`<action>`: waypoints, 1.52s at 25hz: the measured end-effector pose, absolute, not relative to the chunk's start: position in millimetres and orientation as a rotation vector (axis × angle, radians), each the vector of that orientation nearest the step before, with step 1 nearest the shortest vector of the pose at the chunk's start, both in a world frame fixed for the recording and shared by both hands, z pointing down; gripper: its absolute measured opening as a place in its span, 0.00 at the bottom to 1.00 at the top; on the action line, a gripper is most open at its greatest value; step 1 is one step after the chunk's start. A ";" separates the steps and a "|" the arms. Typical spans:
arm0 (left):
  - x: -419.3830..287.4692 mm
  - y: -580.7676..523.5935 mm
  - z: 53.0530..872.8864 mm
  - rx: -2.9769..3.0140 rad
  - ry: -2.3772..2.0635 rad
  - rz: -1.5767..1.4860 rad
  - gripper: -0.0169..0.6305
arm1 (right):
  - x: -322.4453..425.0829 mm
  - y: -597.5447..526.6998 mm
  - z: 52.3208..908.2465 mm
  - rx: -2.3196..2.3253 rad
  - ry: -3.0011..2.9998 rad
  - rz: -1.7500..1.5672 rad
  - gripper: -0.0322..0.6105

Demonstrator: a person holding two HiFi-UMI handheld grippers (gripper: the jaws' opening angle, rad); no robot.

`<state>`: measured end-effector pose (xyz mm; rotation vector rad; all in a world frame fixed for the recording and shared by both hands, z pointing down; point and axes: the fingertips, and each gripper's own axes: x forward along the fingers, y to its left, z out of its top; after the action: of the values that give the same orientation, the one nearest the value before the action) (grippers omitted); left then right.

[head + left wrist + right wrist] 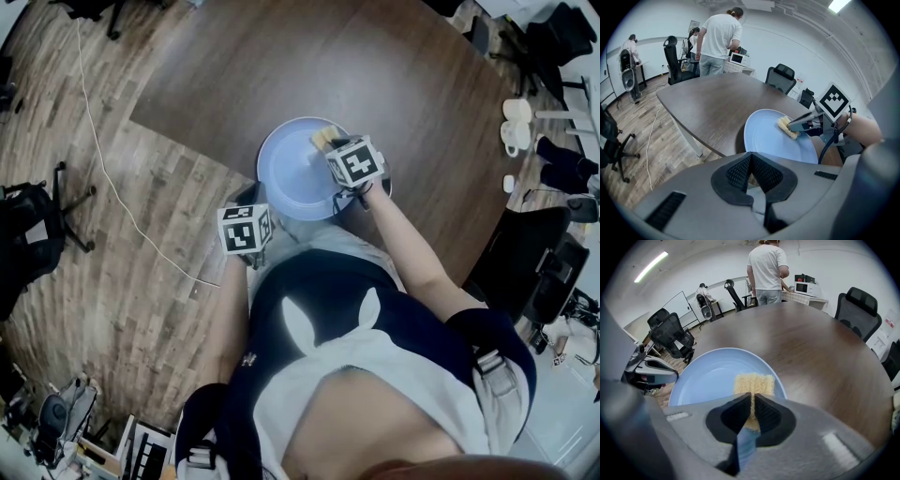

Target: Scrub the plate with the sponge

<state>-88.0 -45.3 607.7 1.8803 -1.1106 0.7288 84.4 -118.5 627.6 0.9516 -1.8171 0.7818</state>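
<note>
A light blue plate (pixel 291 173) lies near the front edge of the brown table (pixel 375 75). My right gripper (pixel 339 150) is shut on a yellow sponge (pixel 322 138), which rests on the far right part of the plate. In the right gripper view the sponge (pixel 754 383) sticks out past the closed jaws over the plate (pixel 712 378). The left gripper view shows the sponge (pixel 786 126) and right gripper (pixel 806 123) on the plate (pixel 768 138). My left gripper (pixel 246 202) hovers at the plate's near left rim, jaws shut (pixel 750 161), apparently empty.
White mugs (pixel 515 124) stand at the table's right edge. Office chairs (pixel 782 77) ring the table. A person in a white shirt (pixel 718 40) stands beyond its far end, others further back. A white cable (pixel 112 178) runs across the wooden floor.
</note>
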 end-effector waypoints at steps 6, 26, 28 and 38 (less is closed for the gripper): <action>-89.7 -43.9 605.9 1.879 -1.114 0.722 0.03 | 91.7 -110.4 627.1 0.956 -1.779 0.810 0.09; -90.9 -42.5 605.4 1.874 -1.121 0.711 0.03 | 73.8 -103.3 625.5 0.926 -1.826 0.836 0.09; -90.6 -42.2 605.3 1.873 -1.122 0.710 0.03 | 68.1 -101.6 625.3 0.914 -1.835 0.835 0.09; -91.9 -39.8 611.3 1.865 -1.124 0.715 0.03 | 37.0 -91.4 625.5 0.829 -1.887 0.819 0.09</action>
<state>-91.9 -39.8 611.3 1.8653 -1.1236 0.7148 37.0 -91.4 625.5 0.8289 -1.8867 0.8189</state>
